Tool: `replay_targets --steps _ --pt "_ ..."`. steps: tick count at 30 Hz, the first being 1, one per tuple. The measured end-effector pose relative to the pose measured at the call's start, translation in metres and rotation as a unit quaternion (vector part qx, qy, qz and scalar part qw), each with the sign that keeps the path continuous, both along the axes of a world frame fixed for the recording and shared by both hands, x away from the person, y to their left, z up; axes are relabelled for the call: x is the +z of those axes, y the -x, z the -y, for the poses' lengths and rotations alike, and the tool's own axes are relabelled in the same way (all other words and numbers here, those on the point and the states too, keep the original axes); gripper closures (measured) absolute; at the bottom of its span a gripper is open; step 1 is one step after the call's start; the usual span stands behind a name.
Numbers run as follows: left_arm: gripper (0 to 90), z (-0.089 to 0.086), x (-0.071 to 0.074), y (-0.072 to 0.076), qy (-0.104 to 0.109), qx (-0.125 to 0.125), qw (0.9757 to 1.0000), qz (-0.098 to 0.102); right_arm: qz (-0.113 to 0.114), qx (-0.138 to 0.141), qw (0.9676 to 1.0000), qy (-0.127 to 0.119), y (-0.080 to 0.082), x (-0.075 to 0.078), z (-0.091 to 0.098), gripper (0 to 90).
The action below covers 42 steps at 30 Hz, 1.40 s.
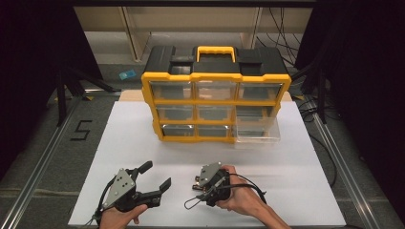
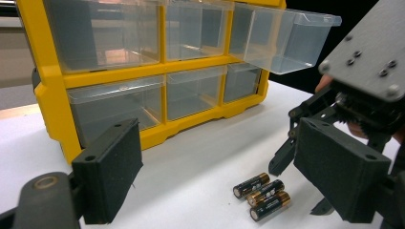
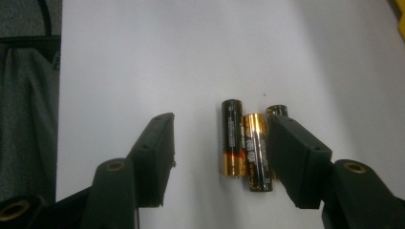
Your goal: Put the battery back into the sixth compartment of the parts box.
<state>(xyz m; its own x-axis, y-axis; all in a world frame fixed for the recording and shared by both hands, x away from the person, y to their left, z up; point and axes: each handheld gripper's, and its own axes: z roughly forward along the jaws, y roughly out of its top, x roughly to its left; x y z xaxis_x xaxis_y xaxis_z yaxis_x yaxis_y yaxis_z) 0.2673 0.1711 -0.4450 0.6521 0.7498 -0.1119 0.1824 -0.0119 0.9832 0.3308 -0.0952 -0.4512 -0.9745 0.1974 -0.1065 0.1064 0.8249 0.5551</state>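
On the white surface [image 2: 200, 167], three AA batteries [image 3: 246, 143] lie side by side and touching, black and gold, well in front of the yellow parts organizer [image 1: 216, 102]. Bare board runs all around them: open room toward the cabinet, toward the near edge, and off to both sides.

From the right gripper view, the right claw [image 3: 219, 162] points down over them with its jaws apart and nothing clamped. Two batteries lie in the gap between the jaws, nearer the right-hand jaw, whose pad overlaps the third so only its tip shows past the pad. The other jaw stands apart from them over bare surface. From above, the person's right hand [image 1: 239, 198] wraps that tool near the front edge.

Beside it, the left claw [image 1: 155, 176] rests low, jaws spread wide with nothing between them, aimed toward the cabinet.

Farther back, one clear drawer [image 1: 257, 130] at the organizer's right side stands pulled out; the other drawers sit flush.
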Motion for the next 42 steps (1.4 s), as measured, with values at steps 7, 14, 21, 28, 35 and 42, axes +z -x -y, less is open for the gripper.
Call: replay_targets --steps 7,14,21,28,35,42 --pt "16.0 0.000 0.000 0.000 0.001 0.000 1.0000 0.000 -0.015 -0.005 0.9995 0.027 -0.006 -0.007 -0.006 49.7" --pt "16.0 0.000 0.000 0.000 0.001 0.000 1.0000 0.000 -0.030 -0.007 0.9988 0.038 -0.008 -0.011 -0.009 55.0" --pt "16.0 0.000 0.000 0.000 0.002 0.000 1.0000 -0.001 -0.040 -0.010 0.9976 0.056 -0.010 -0.015 -0.012 64.9" --pt "16.0 0.000 0.000 0.000 0.001 0.000 1.0000 -0.001 -0.049 -0.011 0.9965 0.067 -0.010 -0.016 -0.015 71.4" --pt "16.0 0.000 0.000 0.000 0.002 0.000 1.0000 0.000 -0.055 -0.004 0.9953 0.080 -0.010 -0.015 -0.019 76.6" --pt "16.0 0.000 0.000 0.000 0.002 0.000 1.0000 -0.001 -0.049 0.002 0.9959 0.077 -0.009 -0.012 -0.019 76.8"
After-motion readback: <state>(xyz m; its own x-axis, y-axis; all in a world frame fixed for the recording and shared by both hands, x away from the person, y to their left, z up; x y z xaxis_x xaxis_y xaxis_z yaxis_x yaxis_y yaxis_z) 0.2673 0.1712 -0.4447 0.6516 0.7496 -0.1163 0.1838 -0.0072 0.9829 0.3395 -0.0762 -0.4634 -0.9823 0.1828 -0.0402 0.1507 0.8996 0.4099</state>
